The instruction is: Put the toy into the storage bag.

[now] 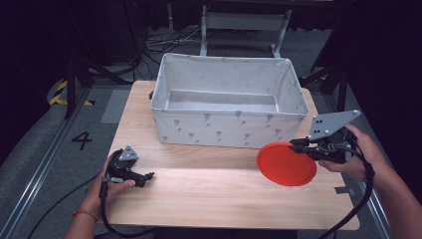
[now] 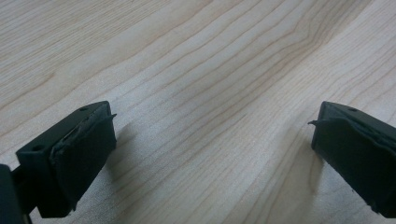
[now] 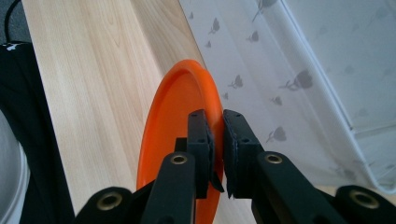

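- Bin [image 1: 226,127] sits at the desk's [image 1: 209,194] far middle
- Disc [image 1: 285,164] before the bin's right end, in the right tongs [image 1: 298,145]
- Left tongs [image 1: 148,177] at the near left

In the right gripper view the disc [image 3: 180,121] is cut off at 6 o'clock by the frame edge, and the fingers [image 3: 201,140] cover part of its rim. The bin [image 3: 299,74] runs out of frame at 12 and 3 o'clock. In the high view the bin's [image 1: 229,127] near wall hides part of its floor, and both forearms are cut off at 6 o'clock.
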Demonstrator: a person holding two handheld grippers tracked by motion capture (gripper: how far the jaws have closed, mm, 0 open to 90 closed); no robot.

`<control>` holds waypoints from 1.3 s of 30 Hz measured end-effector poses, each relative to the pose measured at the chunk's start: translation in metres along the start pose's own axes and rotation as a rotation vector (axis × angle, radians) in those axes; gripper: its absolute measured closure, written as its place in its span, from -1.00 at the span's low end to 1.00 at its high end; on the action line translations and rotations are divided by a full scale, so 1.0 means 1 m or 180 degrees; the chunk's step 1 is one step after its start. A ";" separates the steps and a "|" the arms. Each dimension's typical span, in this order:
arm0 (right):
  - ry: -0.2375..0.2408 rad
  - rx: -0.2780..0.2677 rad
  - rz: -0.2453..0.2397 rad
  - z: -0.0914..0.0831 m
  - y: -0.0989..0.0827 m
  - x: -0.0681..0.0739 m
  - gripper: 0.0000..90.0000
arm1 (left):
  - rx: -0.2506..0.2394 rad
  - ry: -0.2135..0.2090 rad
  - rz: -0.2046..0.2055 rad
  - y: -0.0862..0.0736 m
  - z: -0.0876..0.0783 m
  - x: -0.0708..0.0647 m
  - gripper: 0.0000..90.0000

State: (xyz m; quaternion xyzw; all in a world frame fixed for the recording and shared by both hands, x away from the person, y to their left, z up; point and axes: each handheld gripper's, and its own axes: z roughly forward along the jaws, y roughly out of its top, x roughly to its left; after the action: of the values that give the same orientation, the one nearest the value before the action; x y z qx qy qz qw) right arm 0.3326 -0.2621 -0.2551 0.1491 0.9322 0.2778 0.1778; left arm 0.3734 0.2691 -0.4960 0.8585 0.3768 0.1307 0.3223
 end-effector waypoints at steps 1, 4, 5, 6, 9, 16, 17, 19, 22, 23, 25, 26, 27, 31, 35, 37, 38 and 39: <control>-0.0031 -0.0014 -0.0017 -0.001 0.002 -0.001 0.83 | -0.0001 0.0000 -0.0004 0.000 0.000 0.000 -1.00; -0.0035 -0.0068 -0.0063 -0.002 0.010 -0.003 0.83 | -0.0003 0.0000 -0.0015 0.000 0.000 0.000 -1.00; -0.0014 -0.0079 -0.0088 -0.003 0.013 -0.003 0.83 | -0.0003 0.0001 -0.0016 0.000 0.000 0.000 -1.00; -0.0007 -0.0106 -0.0116 -0.003 0.016 -0.003 0.83 | -0.0004 0.0000 -0.0017 0.000 0.000 0.000 -1.00; 0.0003 -0.0118 -0.0200 -0.004 0.029 -0.003 0.83 | -0.0001 0.0002 -0.0031 -0.001 0.000 0.000 -1.00; -0.0022 -0.0152 -0.0298 -0.006 0.051 -0.003 0.83 | 0.0006 0.0025 -0.0029 -0.001 -0.001 -0.001 -0.99; -0.0027 -0.0153 -0.0310 -0.006 0.054 -0.003 0.83 | 0.0006 0.0027 -0.0030 -0.001 -0.001 -0.001 -0.99; -0.0008 -0.0150 -0.0350 -0.005 0.063 -0.004 0.83 | 0.0003 0.0032 -0.0046 -0.001 -0.001 -0.001 -0.99; -0.0011 -0.0144 -0.0368 -0.006 0.070 -0.005 0.83 | 0.0002 0.0036 -0.0049 -0.001 -0.001 -0.001 -0.99; -0.0016 -0.0149 -0.0374 -0.006 0.072 -0.006 0.83 | 0.0003 0.0038 -0.0049 -0.001 -0.001 -0.001 -0.99; -0.0035 -0.0159 -0.0388 -0.007 0.079 -0.008 0.83 | 0.0005 0.0039 -0.0048 -0.002 -0.001 -0.001 -0.99; -0.0050 -0.0159 -0.0390 -0.008 0.082 -0.010 0.83 | 0.0005 0.0039 -0.0049 -0.002 -0.001 -0.001 -0.99; -0.0075 -0.0163 -0.0385 -0.008 0.085 -0.011 0.83 | 0.0004 0.0040 -0.0050 -0.002 -0.001 -0.001 -0.99; -0.0089 -0.0110 -0.0390 -0.008 0.095 -0.017 0.83 | 0.0006 0.0044 -0.0041 -0.002 -0.002 -0.001 -0.99; -0.0079 -0.0118 -0.0375 -0.015 0.102 -0.029 0.83 | 0.0010 0.0043 -0.0045 -0.002 -0.002 -0.001 -0.99; -0.0101 -0.0136 -0.0367 -0.020 0.105 -0.035 0.83 | 0.0008 0.0044 -0.0046 -0.002 -0.002 -0.001 -0.99; -0.0109 -0.0158 -0.0361 -0.022 0.107 -0.038 0.83 | 0.0008 0.0043 -0.0046 -0.002 -0.002 -0.001 -0.99; -0.0133 -0.0165 -0.0343 -0.025 0.109 -0.043 0.83 | 0.0009 0.0043 -0.0045 -0.002 -0.002 -0.001 -0.99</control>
State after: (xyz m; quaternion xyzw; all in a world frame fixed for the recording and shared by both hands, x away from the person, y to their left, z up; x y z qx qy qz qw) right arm 0.3797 -0.2028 -0.1628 0.0999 0.9274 0.2888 0.2157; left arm 0.3710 0.2701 -0.4958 0.8553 0.3853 0.1337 0.3195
